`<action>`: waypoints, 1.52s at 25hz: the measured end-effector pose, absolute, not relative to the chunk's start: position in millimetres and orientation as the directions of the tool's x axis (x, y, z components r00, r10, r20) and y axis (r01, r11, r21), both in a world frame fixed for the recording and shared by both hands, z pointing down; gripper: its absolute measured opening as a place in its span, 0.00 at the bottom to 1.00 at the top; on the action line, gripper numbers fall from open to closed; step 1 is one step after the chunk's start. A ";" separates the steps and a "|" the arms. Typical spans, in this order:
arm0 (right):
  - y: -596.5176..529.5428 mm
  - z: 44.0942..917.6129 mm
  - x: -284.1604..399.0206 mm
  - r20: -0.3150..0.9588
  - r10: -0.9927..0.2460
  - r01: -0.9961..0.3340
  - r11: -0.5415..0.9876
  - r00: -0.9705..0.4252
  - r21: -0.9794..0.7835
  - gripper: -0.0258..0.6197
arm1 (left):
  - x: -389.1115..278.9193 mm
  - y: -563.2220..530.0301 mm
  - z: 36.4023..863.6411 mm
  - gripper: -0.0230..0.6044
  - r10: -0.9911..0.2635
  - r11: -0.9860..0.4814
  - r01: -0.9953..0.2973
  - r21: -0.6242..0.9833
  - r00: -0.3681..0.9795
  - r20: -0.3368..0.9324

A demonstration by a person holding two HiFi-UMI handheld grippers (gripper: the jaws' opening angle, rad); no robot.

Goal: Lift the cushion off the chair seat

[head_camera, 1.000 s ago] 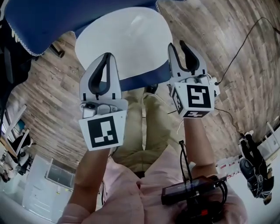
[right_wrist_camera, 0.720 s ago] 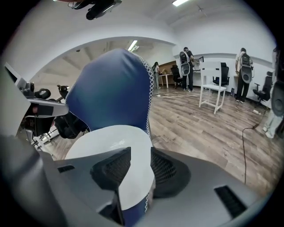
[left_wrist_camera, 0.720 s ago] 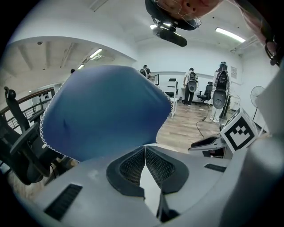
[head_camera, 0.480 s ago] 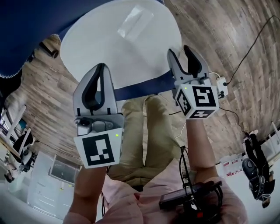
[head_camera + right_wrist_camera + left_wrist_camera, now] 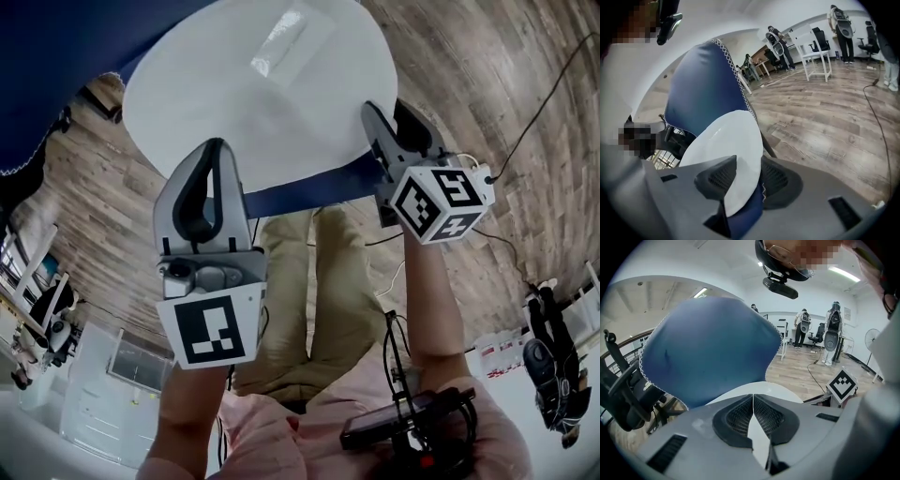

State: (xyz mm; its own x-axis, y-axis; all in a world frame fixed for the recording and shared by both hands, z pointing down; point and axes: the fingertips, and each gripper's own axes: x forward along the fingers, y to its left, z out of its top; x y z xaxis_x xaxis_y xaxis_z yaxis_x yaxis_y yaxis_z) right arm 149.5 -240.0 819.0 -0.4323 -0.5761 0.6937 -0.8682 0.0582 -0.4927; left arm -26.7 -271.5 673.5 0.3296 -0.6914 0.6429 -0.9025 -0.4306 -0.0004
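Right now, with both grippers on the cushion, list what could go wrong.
The left gripper pinches only the cushion's thin rim, its fingers nearly touching, so it may slip out under load. The right gripper bites deeper, so the cushion could tilt or twist. The blue chair back hangs close over the far edge and might catch it.

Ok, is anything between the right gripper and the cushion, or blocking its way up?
Nothing visible does. The right gripper has its jaws clamped on the near edge of the cushion. The blue chair back rises at its far side.
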 end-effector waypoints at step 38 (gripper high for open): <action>-219.0 451.0 58.6 0.504 -0.677 -0.841 0.482 -0.536 -0.247 0.10 | -23.7 -220.7 317.0 0.06 -0.945 -0.293 -0.952 -0.092 0.273 0.178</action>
State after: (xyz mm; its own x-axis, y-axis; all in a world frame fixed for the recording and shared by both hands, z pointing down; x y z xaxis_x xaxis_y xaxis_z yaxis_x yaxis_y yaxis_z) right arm 58.6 -219.0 451.0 -0.5364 -0.6770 0.5040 -0.8406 0.4820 -0.2473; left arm -23.7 -220.7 317.0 0.2733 -0.9453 0.1782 -0.9518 -0.2926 -0.0919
